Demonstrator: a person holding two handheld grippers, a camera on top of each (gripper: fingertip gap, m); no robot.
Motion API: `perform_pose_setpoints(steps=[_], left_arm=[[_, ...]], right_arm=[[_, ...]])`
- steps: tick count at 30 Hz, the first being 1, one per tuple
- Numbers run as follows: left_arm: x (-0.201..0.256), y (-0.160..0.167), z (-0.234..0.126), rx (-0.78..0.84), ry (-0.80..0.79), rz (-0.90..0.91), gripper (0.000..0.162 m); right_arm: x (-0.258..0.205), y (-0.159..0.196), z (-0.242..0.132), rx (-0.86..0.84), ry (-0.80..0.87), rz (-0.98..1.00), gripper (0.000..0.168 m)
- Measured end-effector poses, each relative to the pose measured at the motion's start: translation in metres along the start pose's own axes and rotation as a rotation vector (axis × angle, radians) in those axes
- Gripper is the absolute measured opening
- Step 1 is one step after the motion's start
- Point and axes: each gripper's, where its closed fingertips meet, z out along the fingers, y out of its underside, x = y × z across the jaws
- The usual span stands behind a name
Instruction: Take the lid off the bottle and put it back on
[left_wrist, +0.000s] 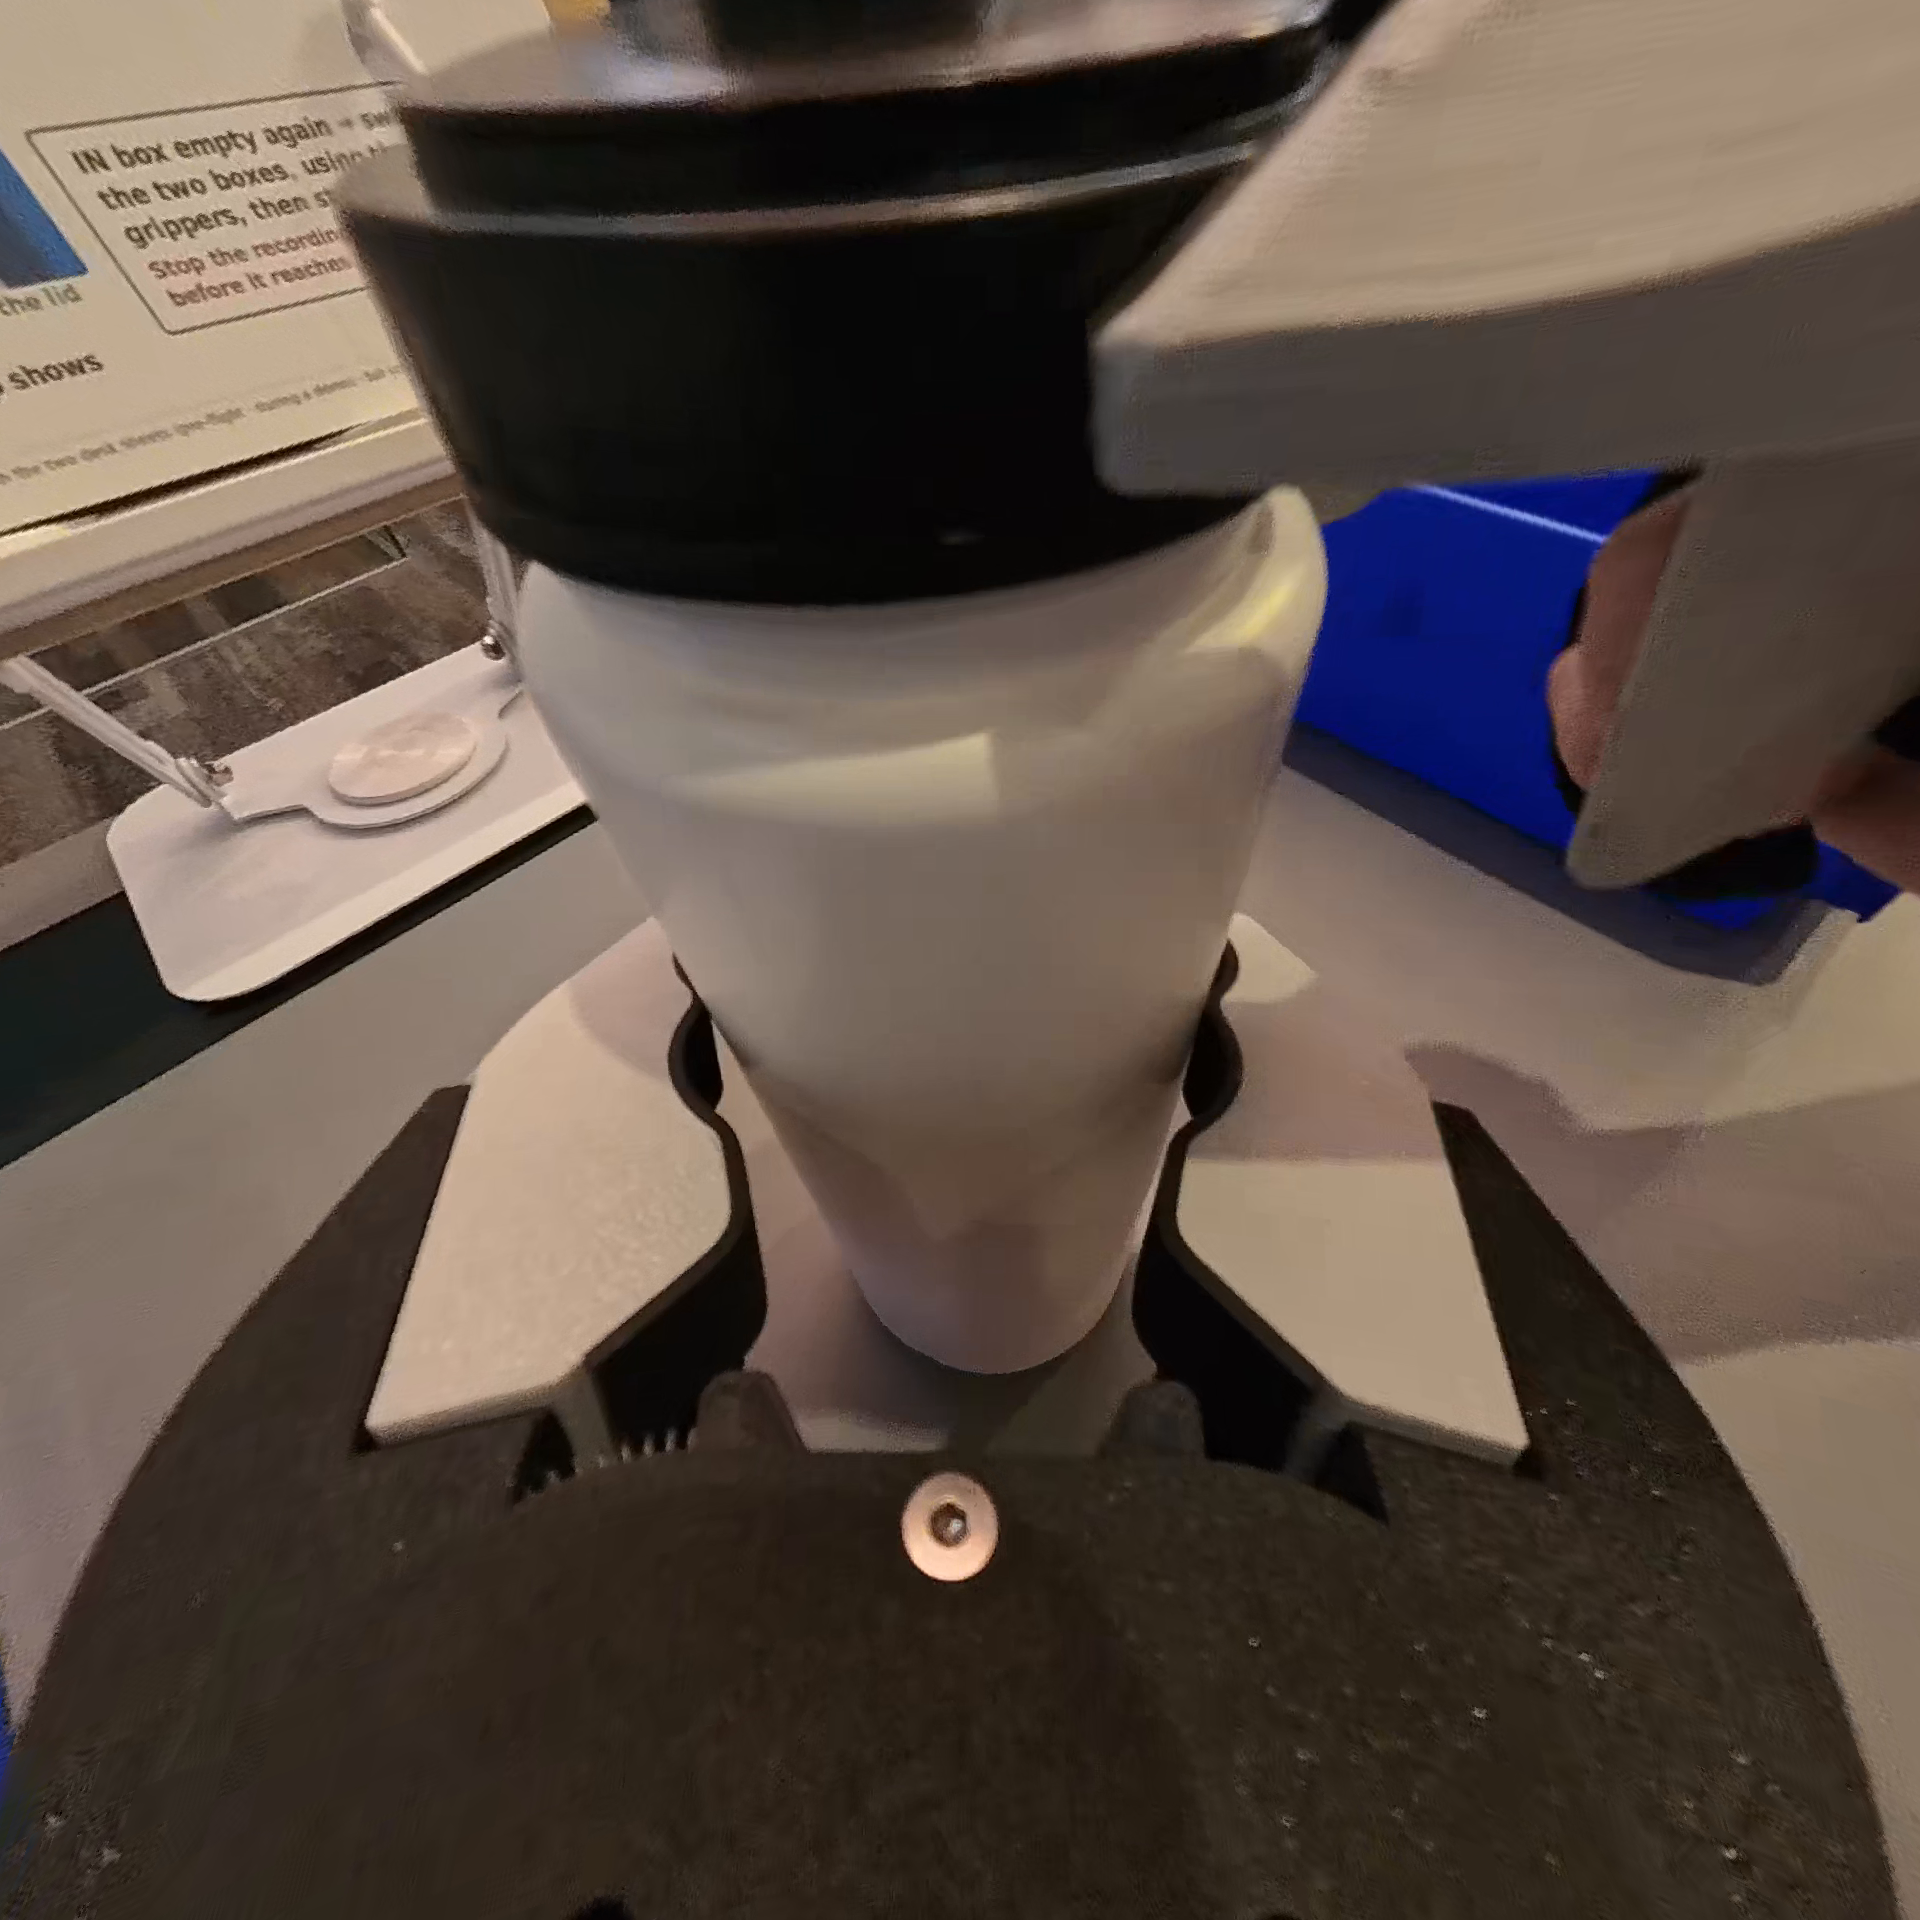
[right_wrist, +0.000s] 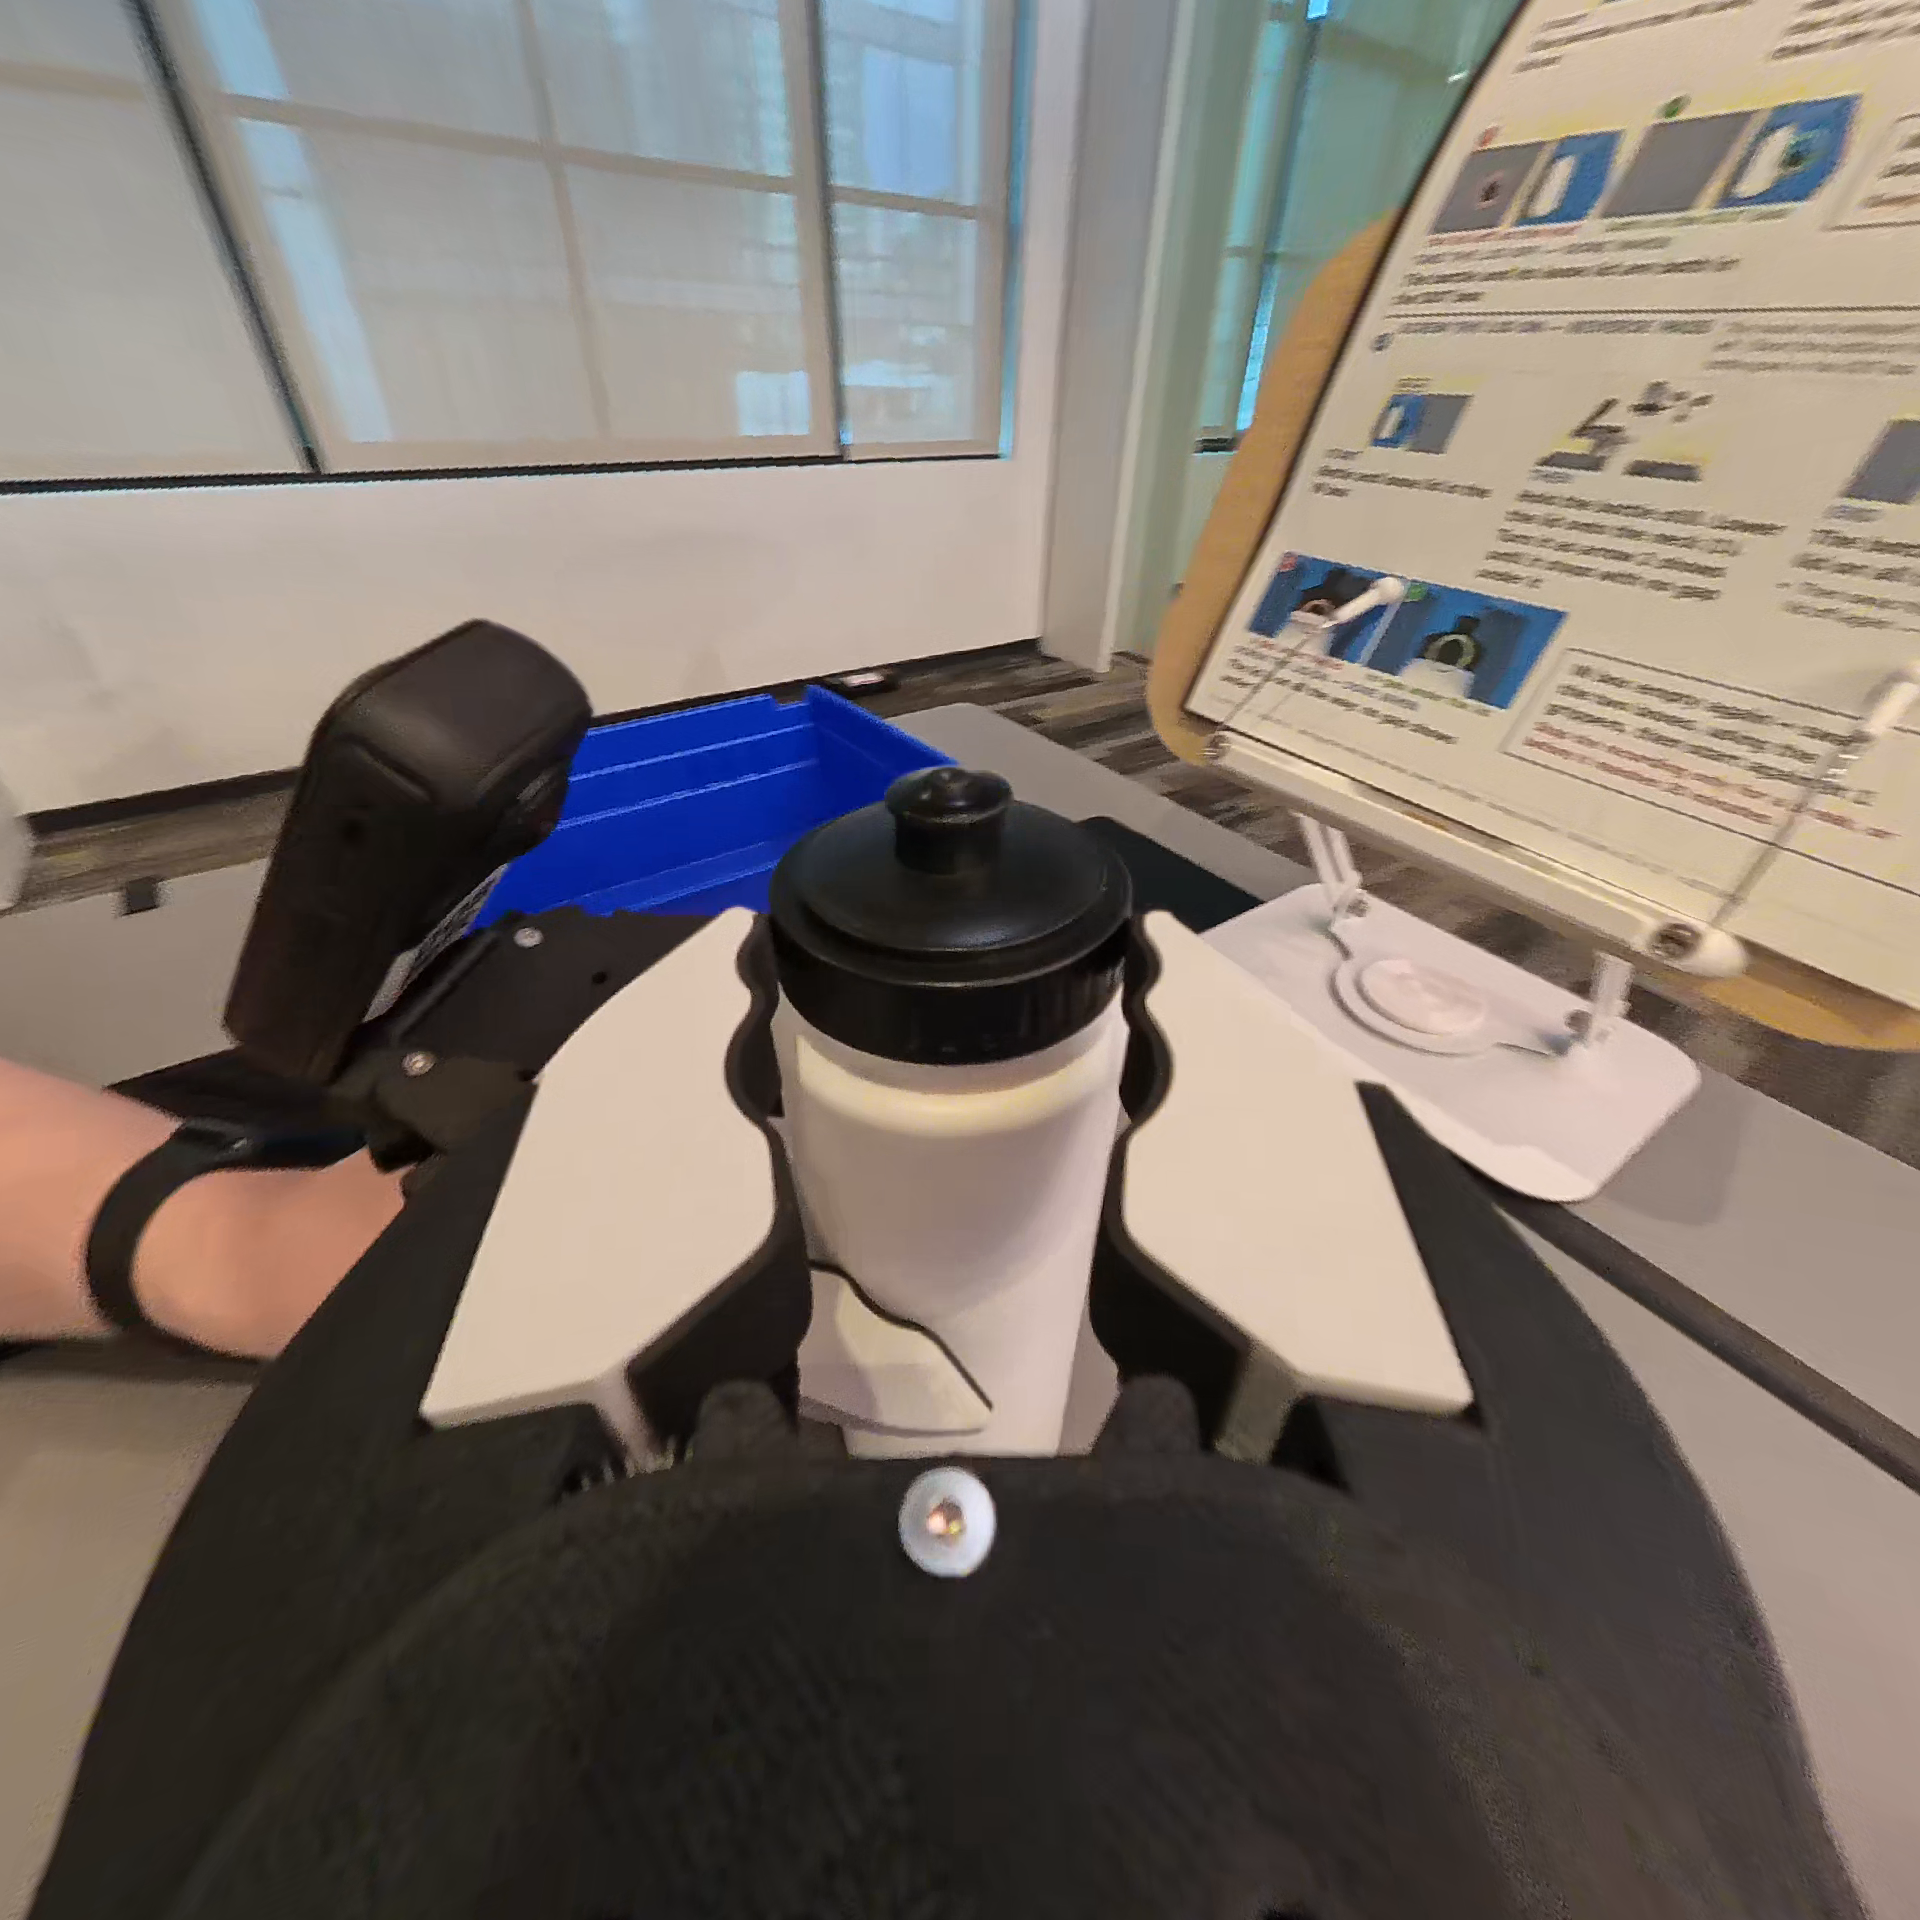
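Observation:
A white bottle (left_wrist: 935, 935) with a black lid (left_wrist: 748, 364) stands upright on the grey table (left_wrist: 208, 1299). My left gripper (left_wrist: 956, 1018) is shut on the bottle's lower body, with the pads against both sides. In the right wrist view the bottle (right_wrist: 935, 1195) stands between my fingers, and the right gripper (right_wrist: 948, 935) is shut on the lid (right_wrist: 945, 914), which sits on the bottle. One finger of the right gripper (left_wrist: 1507, 260) shows beside the lid in the left wrist view. The left gripper's body (right_wrist: 416, 831) shows at the left in the right wrist view.
A blue bin (right_wrist: 707, 821) stands behind the bottle and also shows in the left wrist view (left_wrist: 1455, 623). An instruction board (right_wrist: 1662, 416) on a white stand (right_wrist: 1455, 1060) is at the right. A person's hand (right_wrist: 208, 1195) holds the left gripper.

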Motion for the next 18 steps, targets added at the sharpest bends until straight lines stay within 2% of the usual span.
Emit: perform_pose_setpoints(steps=[3, 6, 10, 13, 18], left_arm=[[-0.001, 0.0, 0.0, -0.003, -0.015, 0.005, 0.089], [0.0, 0.0, 0.0, 0.007, 0.004, 0.006, 0.089], [0.006, -0.001, -0.002, 0.034, 0.091, 0.032, 0.089], [0.013, -0.001, -0.002, 0.045, 0.166, 0.028, 0.089], [0.021, -0.002, -0.002, 0.054, 0.219, 0.047, 0.089]], right_arm=[[0.0, 0.002, 0.0, -0.018, 0.089, -0.033, 0.066], [-0.001, 0.002, 0.0, -0.039, 0.063, -0.063, 0.066], [-0.01, -0.004, -0.005, -0.051, -0.174, -0.116, 0.077], [-0.005, -0.007, -0.015, -0.027, -0.305, -0.075, 0.082], [-0.006, 0.002, -0.015, -0.039, -0.427, 0.042, 0.081]])
